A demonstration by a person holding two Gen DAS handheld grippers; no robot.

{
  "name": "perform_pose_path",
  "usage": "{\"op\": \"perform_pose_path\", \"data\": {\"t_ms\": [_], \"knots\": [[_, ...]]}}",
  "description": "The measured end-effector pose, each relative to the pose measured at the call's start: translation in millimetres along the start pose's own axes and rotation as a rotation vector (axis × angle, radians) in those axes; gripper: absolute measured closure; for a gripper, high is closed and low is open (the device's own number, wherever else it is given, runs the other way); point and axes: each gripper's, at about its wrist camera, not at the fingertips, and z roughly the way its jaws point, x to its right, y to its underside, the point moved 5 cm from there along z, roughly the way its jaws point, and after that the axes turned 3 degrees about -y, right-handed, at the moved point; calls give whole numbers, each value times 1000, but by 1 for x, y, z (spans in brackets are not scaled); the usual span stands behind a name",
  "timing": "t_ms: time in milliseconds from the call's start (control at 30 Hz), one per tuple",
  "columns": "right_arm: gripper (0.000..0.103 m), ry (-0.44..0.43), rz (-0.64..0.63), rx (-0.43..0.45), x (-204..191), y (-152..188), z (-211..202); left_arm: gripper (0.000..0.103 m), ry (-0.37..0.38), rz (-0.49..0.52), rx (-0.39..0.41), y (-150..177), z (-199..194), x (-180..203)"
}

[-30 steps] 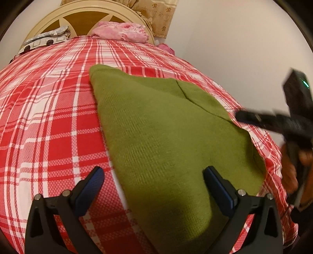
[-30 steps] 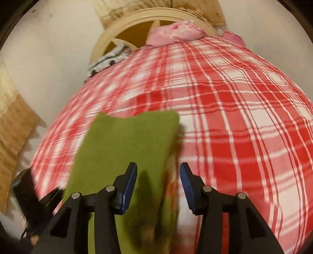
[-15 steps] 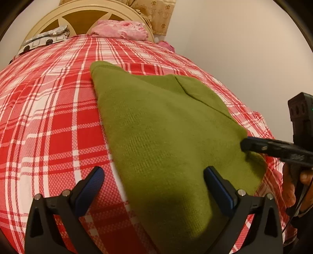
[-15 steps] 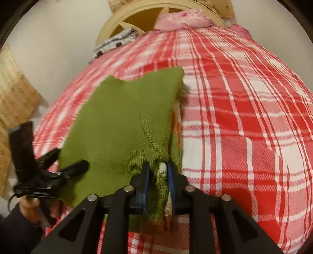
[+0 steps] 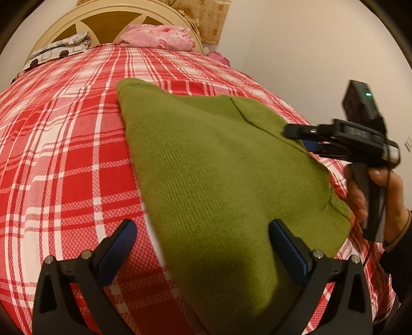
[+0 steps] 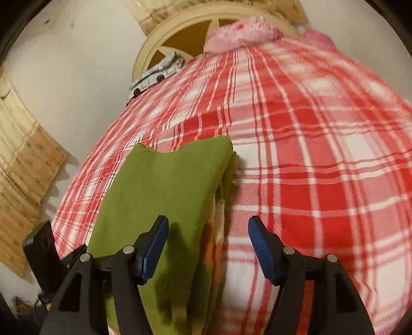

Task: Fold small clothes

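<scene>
One green knit garment point(image 5: 221, 180) lay folded on the red plaid bedspread point(image 5: 67, 159), its layered edge with orange and cream trim facing the bed's right side in the right wrist view. The right gripper point(image 6: 208, 247) had its jaws opening; the pads stood apart with the garment's edge below and between them, not pressed. The left gripper point(image 5: 203, 247) was spread wide over the garment's near part and the bedspread, pinching nothing. Judged step: letting go after a fold. To do it well, the right gripper should probably open fully before lifting, so the knit does not catch on a pad and drag the top layer askew; then the stacked edges should be checked for alignment. Count: one green garment, two grippers, one bedspread. At the headboard point(image 5: 108, 18) lay one pink bundle point(image 5: 157, 36) and one grey-and-white patterned item point(image 5: 59, 49). One hand point(image 5: 373, 195) showed, holding the right gripper.
</scene>
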Motion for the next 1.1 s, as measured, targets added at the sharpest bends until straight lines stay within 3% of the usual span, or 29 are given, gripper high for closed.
{"op": "perform_pose_path", "data": {"t_ms": [167,400,733,967,1033,1100], "knots": [[38,-65,37,-18,5,0,21,0,4,-2,-2,0,1,0],[38,-72,14,-28,1,-5,37,0,6,-1,-6,-1,3,0],[49,-134,54,0,3,-4,43,0,26,-5,-3,-1,2,1],[55,-146,74,13,6,-2,42,0,116,-28,8,-3,-1,-1],[56,-145,74,14,7,-2,42,2,114,-16,8,-3,-2,2],[58,-133,61,18,5,-2,41,14,105,8,6,-2,-1,7]]}}
